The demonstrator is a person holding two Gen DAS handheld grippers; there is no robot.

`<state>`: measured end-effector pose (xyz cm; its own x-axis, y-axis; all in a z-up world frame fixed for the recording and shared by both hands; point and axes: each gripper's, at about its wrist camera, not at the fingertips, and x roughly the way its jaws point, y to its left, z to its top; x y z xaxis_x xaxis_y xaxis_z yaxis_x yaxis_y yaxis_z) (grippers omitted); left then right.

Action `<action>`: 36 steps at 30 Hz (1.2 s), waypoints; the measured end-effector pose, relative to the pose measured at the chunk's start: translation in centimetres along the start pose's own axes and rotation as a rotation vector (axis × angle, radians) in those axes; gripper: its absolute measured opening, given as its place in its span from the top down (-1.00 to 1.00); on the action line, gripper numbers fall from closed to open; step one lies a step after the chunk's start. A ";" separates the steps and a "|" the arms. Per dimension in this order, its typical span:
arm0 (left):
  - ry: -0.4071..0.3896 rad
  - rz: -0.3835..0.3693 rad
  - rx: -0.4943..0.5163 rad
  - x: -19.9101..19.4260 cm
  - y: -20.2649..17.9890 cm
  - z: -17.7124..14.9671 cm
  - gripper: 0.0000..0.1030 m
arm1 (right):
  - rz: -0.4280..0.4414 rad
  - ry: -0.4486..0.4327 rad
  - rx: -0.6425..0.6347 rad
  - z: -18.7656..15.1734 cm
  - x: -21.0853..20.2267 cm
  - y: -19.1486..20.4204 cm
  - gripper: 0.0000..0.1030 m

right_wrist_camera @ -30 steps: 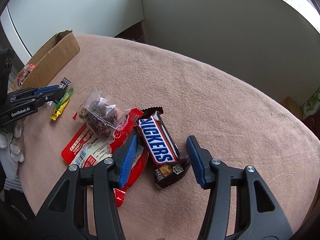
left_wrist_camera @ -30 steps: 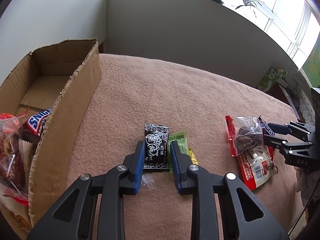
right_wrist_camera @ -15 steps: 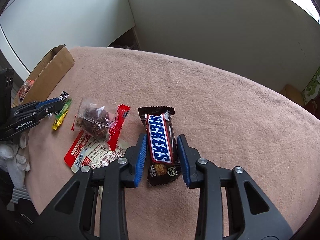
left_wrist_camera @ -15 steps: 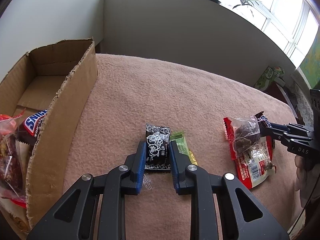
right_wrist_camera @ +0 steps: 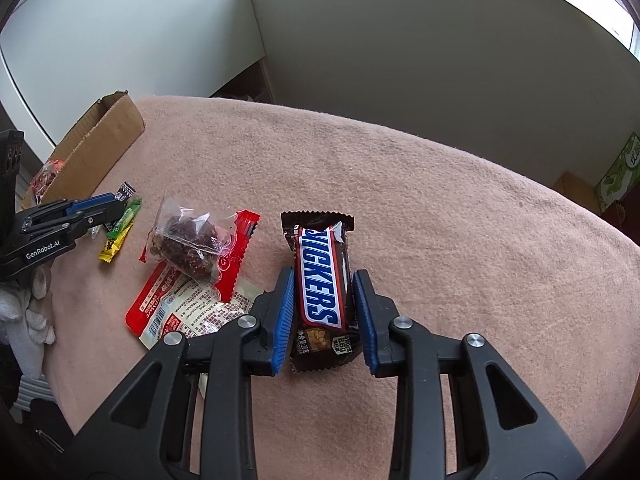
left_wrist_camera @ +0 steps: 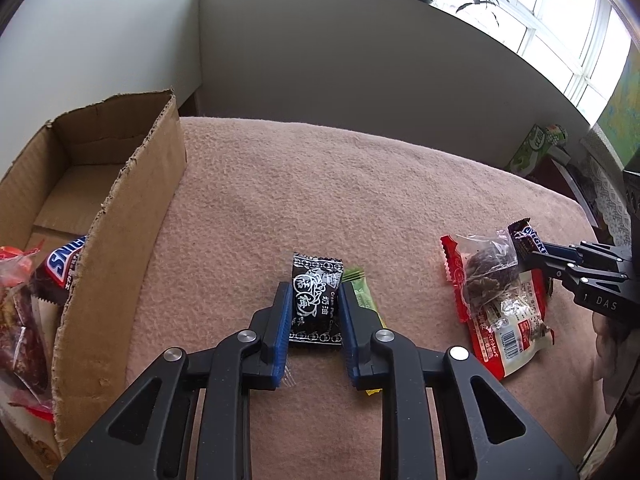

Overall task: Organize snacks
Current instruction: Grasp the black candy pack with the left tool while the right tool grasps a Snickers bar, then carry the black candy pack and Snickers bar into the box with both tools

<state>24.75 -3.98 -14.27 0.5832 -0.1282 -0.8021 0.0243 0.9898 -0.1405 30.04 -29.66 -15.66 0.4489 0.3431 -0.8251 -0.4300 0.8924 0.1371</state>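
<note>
Snickers bar, brown wrapper (blue lettering)

Left gripper closed onto black candy packet; right gripper closed onto Snickers bar, lifting both.

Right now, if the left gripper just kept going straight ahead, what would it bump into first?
Probably nothing: the left gripper is already shut on the black candy, and beyond that only bare blanket shows before the wall.
</note>
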 end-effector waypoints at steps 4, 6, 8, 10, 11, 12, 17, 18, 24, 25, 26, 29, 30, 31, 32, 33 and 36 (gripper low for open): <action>-0.015 -0.027 -0.010 -0.8 -0.3 0.0 0.59 | 0.001 -0.029 0.026 -0.2 -1.3 -0.6 0.41; -0.027 -0.045 -0.011 -1.4 -0.6 0.0 0.59 | 0.001 -0.044 0.030 -0.1 -2.1 -0.6 0.41; -0.039 -0.062 -0.009 -2.1 -0.9 0.1 0.59 | 0.003 -0.060 0.032 0.1 -2.9 -0.5 0.41; -0.054 -0.080 -0.010 -3.0 -1.0 0.1 0.59 | 0.005 -0.079 0.031 0.3 -3.9 -0.2 0.41; -0.061 -0.088 -0.008 -3.4 -1.1 0.2 0.59 | 0.006 -0.088 0.028 0.5 -4.3 0.1 0.41; -0.068 -0.094 -0.007 -3.9 -1.2 0.2 0.59 | 0.009 -0.097 0.025 0.6 -4.8 0.4 0.41; -0.115 -0.115 -0.013 -6.6 -0.6 0.4 0.59 | 0.028 -0.144 0.004 1.3 -7.3 2.5 0.41; -0.126 -0.112 -0.015 -7.2 -0.3 0.4 0.59 | 0.034 -0.154 -0.003 1.6 -7.7 3.0 0.41; -0.178 -0.078 -0.041 -9.5 2.5 1.0 0.59 | 0.077 -0.191 -0.043 3.3 -9.1 6.9 0.41; -0.185 -0.070 -0.046 -9.9 3.1 1.0 0.59 | 0.083 -0.194 -0.049 3.6 -9.2 7.7 0.41; -0.192 -0.062 -0.053 -10.1 3.7 1.0 0.59 | 0.092 -0.196 -0.055 3.9 -9.2 8.4 0.41; -0.209 -0.037 -0.066 -11.0 5.4 1.0 0.59 | 0.125 -0.194 -0.067 5.0 -8.7 10.6 0.41; -0.217 -0.027 -0.072 -11.3 5.9 1.0 0.59 | 0.133 -0.192 -0.071 5.4 -8.4 11.4 0.41; -0.223 -0.019 -0.079 -11.5 6.4 1.0 0.59 | 0.142 -0.191 -0.076 5.8 -8.1 12.2 0.41; -0.227 -0.013 -0.086 -11.8 7.0 1.1 0.59 | 0.153 -0.190 -0.080 6.2 -7.9 13.0 0.41; -0.231 -0.009 -0.094 -12.0 7.5 1.0 0.59 | 0.164 -0.187 -0.083 6.7 -7.6 13.8 0.41; -0.242 0.011 -0.117 -12.6 9.3 1.2 0.59 | 0.195 -0.178 -0.091 8.1 -6.6 16.1 0.41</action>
<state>18.60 6.88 -4.76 0.7605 -0.0853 -0.6438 -0.0686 0.9752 -0.2102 26.51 -15.15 -3.59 0.4779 0.5595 -0.6772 -0.5867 0.7771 0.2279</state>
